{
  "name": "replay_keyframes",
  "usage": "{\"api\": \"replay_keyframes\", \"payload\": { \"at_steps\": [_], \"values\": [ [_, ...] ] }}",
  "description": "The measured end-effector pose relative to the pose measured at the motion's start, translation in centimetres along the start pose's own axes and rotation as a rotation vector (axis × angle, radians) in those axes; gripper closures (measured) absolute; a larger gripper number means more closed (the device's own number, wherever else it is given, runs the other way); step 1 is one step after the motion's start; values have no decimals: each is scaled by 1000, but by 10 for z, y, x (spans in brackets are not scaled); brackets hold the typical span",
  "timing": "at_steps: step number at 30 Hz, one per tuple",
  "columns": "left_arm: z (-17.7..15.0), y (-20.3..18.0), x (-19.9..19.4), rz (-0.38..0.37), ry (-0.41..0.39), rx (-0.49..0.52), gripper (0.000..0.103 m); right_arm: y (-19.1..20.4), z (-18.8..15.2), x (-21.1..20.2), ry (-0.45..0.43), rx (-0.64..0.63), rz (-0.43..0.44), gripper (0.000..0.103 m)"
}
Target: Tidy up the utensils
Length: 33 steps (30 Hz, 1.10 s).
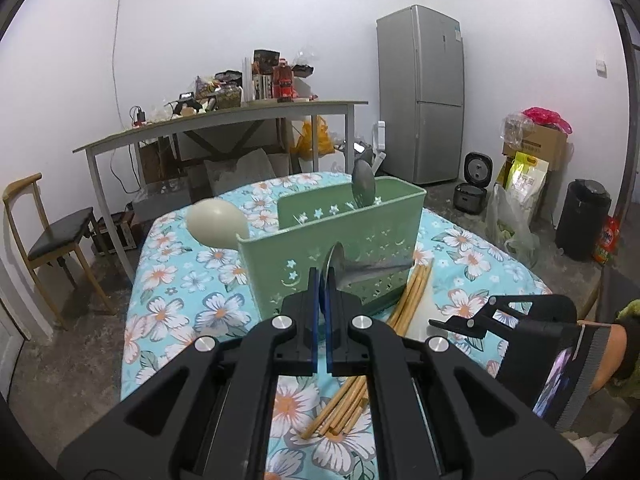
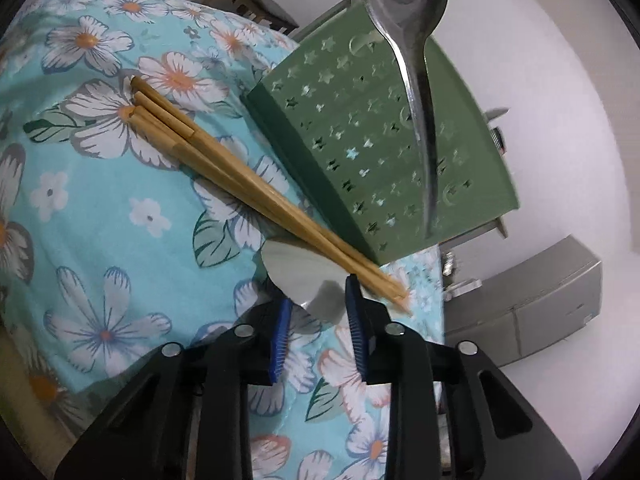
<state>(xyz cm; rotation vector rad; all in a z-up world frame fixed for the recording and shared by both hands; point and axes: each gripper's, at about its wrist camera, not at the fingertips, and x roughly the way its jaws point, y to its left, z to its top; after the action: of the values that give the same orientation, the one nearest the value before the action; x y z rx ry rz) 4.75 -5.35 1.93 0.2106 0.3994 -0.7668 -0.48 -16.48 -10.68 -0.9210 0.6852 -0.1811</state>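
My left gripper is shut on a metal spoon, held in front of the green utensil holder; the spoon also shows in the right wrist view before the holder. A metal spoon stands in the holder and a cream ladle rests at its left. Several wooden chopsticks lie on the floral tablecloth beside the holder, also in the right wrist view. My right gripper is open, low over a metal spoon bowl under the chopstick tips.
The right gripper's body hovers at the table's right edge. Behind the table are a cluttered grey desk, a wooden chair, a fridge, a rice cooker and a black bin.
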Motion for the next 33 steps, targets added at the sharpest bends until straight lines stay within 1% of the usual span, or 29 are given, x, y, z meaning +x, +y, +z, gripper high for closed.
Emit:
{"api": "replay_keyframes", "payload": {
  "at_steps": [3, 6, 10, 14, 18, 25, 33],
  "values": [
    [4, 4, -8, 12, -20, -1, 101, -3, 1, -11, -33, 3, -39, 88],
    [10, 10, -18, 23, -42, -10, 101, -15, 3, -24, -59, 45, -60, 92],
    [19, 20, -32, 41, -80, -28, 101, -43, 5, -43, -87, 158, -76, 96],
    [30, 32, -43, 63, -112, -55, 101, -72, 3, -51, -100, 265, -74, 100],
    [40, 41, -53, 92, -143, -60, 101, -98, 2, -56, -118, 372, -71, 101],
    [61, 50, -68, 182, -199, -4, 101, -132, -3, -69, -160, 524, -76, 101],
    [83, 53, -82, 246, -247, 47, 101, -168, -16, -86, -216, 676, -62, 101]
  ]
}}
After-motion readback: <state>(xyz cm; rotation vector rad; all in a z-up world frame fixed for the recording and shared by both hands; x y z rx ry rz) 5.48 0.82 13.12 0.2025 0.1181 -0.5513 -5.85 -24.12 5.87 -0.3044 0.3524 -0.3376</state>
